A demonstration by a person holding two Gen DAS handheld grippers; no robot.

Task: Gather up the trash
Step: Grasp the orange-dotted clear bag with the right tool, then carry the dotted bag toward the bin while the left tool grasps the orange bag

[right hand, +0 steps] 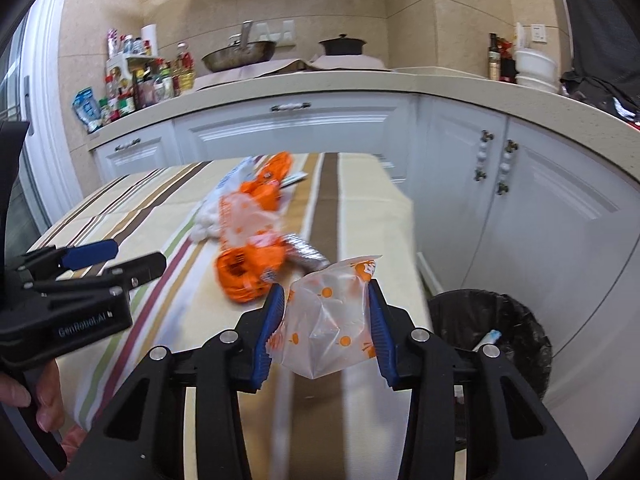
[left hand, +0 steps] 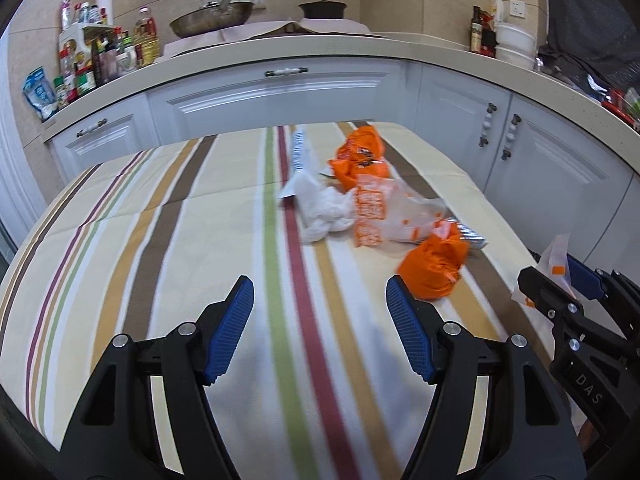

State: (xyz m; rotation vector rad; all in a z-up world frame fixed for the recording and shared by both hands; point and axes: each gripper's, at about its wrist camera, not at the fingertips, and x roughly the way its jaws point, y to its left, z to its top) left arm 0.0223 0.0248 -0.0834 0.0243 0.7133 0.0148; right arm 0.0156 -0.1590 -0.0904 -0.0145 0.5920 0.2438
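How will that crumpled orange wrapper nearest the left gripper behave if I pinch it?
The crumpled orange wrapper looks like thin film, so it is probably light and should collapse between the pads. Its glossy surface may slip. Lying loose on the striped tablecloth, it would likely slide if nudged.

Domestic kitchen. Indicated by white panelled cabinets point(left hand: 280, 96) beneath a pale countertop point(left hand: 328, 46), a wok point(left hand: 212, 20) and a lidded black pot point(left hand: 323, 9) at the back, grouped oil and condiment bottles point(left hand: 120, 52), and beige tiled walls point(right hand: 400, 12).
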